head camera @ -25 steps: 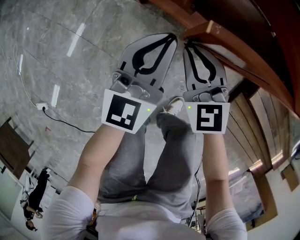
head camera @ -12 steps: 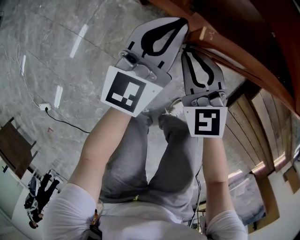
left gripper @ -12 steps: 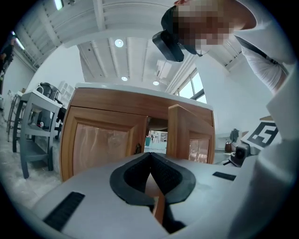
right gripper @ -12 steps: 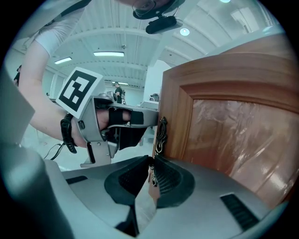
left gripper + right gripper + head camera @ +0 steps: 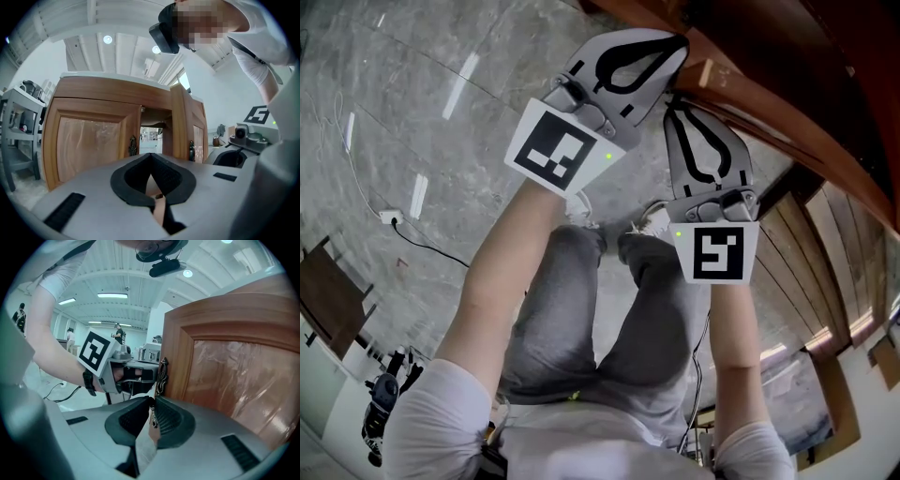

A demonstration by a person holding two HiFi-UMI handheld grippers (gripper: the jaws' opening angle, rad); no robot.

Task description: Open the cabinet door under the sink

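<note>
The wooden cabinet door (image 5: 234,376) has a dark ornate handle (image 5: 162,373) on its edge. My right gripper (image 5: 152,401) is shut on the lower end of that handle. In the head view the right gripper (image 5: 673,97) touches the edge of the door (image 5: 769,94). My left gripper (image 5: 677,41) is shut and holds nothing, its tips just above the right gripper and close to the door's edge. In the left gripper view the left gripper (image 5: 150,155) faces the cabinet (image 5: 117,98), which shows a gap (image 5: 150,133) between its left door (image 5: 89,140) and right door (image 5: 194,136).
Grey marble floor (image 5: 412,112) lies below, with a white power strip (image 5: 386,216) and a black cable on it. The person's legs and shoes (image 5: 652,214) are under the grippers. Wooden boards (image 5: 825,234) run at the right. A shelf unit (image 5: 21,122) stands left of the cabinet.
My left gripper has moved up and to the right, toward the door's edge above the right gripper. The right gripper has stayed shut at the door, shifting only slightly.
</note>
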